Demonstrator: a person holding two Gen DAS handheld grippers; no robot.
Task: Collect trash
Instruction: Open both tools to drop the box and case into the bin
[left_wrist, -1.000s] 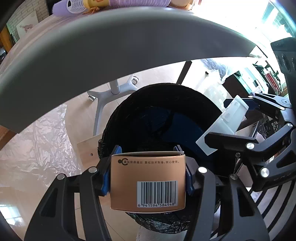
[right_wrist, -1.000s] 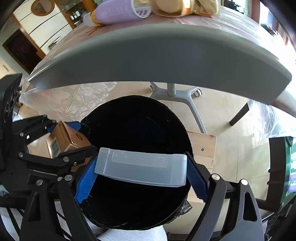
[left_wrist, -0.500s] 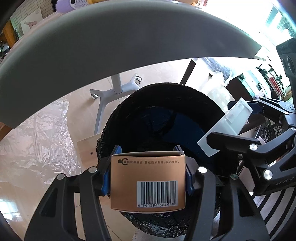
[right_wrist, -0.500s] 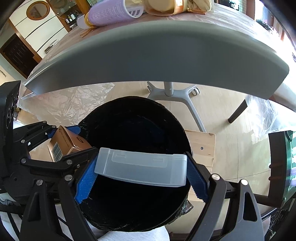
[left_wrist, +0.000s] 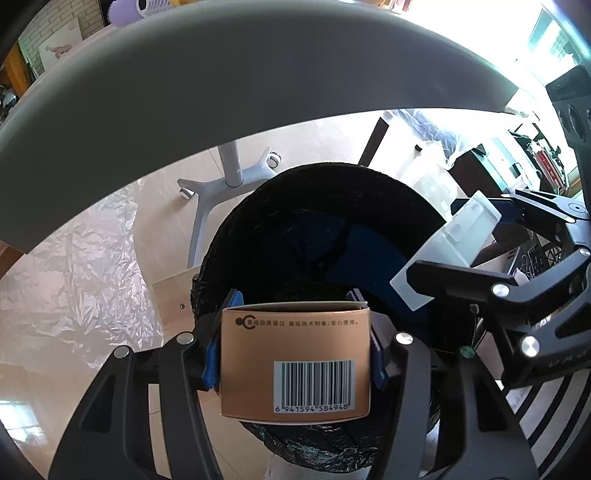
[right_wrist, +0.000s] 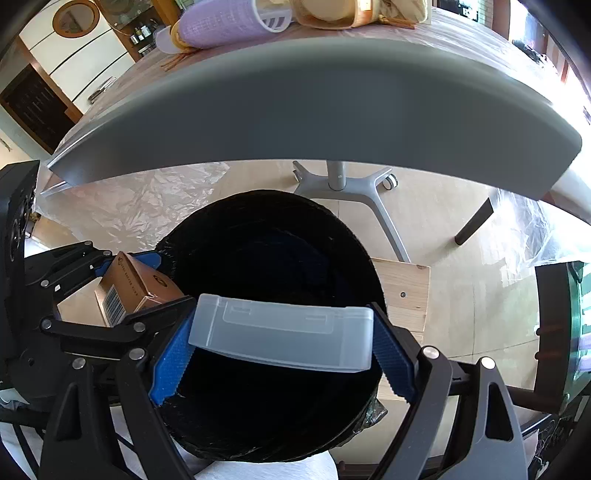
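Observation:
My left gripper is shut on a small copper-coloured carton with a barcode, held over the near rim of a round black-lined trash bin. My right gripper is shut on a translucent white plastic case, held flat above the bin's dark opening. Each gripper shows in the other's view: the right gripper with the case at the bin's right side, the left gripper with the carton at its left rim. A dark blue item lies inside the bin.
A grey table edge overhangs the bin, with a lilac roll and food packaging on top. Below stand a wheeled table base, a pale wooden board, crinkled plastic sheeting on the floor and a dark chair leg.
Both views have tilted slightly, so the table edge sits a little higher in frame. Both grippers keep their hold over the bin.

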